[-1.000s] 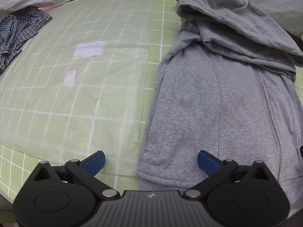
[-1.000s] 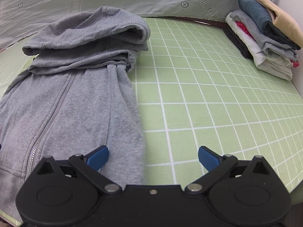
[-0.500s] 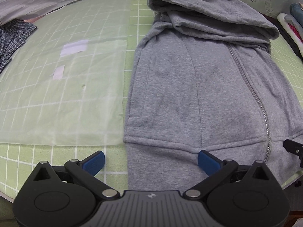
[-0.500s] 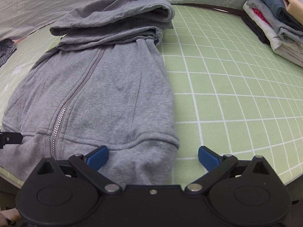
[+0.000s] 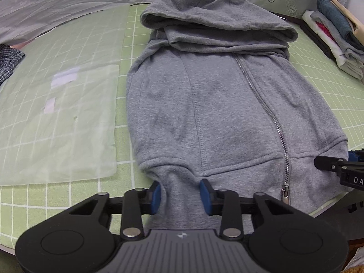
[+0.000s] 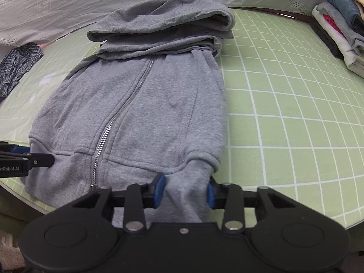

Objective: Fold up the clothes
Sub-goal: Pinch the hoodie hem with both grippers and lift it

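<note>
A grey zip hoodie (image 5: 216, 104) lies on the green grid mat, hood folded down at the far end, sleeves tucked in, zipper running down its front. It also shows in the right wrist view (image 6: 141, 104). My left gripper (image 5: 180, 195) is shut on the hem band at the hoodie's near left corner. My right gripper (image 6: 184, 191) is shut on the hem band at the near right corner. Each gripper's side shows at the edge of the other view.
A stack of folded clothes (image 6: 339, 22) stands at the far right of the mat (image 6: 284, 113). A checked blue garment (image 6: 18, 66) lies at the far left. A clear plastic sheet (image 5: 59, 113) covers the mat left of the hoodie. The table edge runs just under the grippers.
Both grippers moved in over the hoodie's hem and closed from wide open onto the hem band, one at each near corner.
</note>
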The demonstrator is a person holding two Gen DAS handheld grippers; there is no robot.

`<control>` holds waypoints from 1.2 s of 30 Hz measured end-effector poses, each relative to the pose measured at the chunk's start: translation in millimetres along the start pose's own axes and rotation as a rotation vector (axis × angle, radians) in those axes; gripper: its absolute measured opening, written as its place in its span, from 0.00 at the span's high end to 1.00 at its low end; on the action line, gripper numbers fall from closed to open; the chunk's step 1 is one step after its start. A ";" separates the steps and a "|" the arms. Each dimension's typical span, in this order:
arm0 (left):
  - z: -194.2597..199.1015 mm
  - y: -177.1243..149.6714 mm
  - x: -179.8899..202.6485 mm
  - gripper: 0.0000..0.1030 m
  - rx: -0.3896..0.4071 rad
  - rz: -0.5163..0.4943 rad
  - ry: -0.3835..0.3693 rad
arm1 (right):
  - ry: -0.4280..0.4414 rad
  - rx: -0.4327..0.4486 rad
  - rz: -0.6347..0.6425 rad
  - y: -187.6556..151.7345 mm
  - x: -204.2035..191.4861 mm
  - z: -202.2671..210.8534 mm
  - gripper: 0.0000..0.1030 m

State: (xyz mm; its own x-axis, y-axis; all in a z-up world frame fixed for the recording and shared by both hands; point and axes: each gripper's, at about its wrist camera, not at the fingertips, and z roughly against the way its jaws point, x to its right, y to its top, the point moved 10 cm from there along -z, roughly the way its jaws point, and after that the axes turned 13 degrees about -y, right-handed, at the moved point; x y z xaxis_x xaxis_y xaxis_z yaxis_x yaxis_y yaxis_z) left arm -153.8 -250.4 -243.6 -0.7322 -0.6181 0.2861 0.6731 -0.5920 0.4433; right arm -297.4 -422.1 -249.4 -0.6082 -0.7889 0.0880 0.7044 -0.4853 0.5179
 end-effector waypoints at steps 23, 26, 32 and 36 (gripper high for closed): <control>69.0 257.2 3.8 0.90 0.444 0.128 -0.202 | 0.189 0.355 -0.343 231.8 60.6 39.6 0.92; 52.9 296.3 -2.1 0.90 0.465 0.111 -0.201 | 0.171 0.383 -0.353 263.7 66.8 20.2 0.92; -39.2 338.5 -47.1 0.89 0.329 0.284 -0.197 | 0.100 0.218 -0.388 296.5 70.6 -86.7 0.92; -90.3 346.8 -81.4 0.87 0.257 0.415 -0.216 | 0.094 0.079 -0.436 297.2 68.3 -143.8 0.89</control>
State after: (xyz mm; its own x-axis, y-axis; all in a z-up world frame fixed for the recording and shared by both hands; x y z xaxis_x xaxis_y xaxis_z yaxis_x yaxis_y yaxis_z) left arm 148.7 -452.1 -189.9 -0.4331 -0.6366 0.6381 0.8831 -0.1579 0.4418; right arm -76.9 -674.4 -211.8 -0.8035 -0.5499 -0.2281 0.3575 -0.7521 0.5537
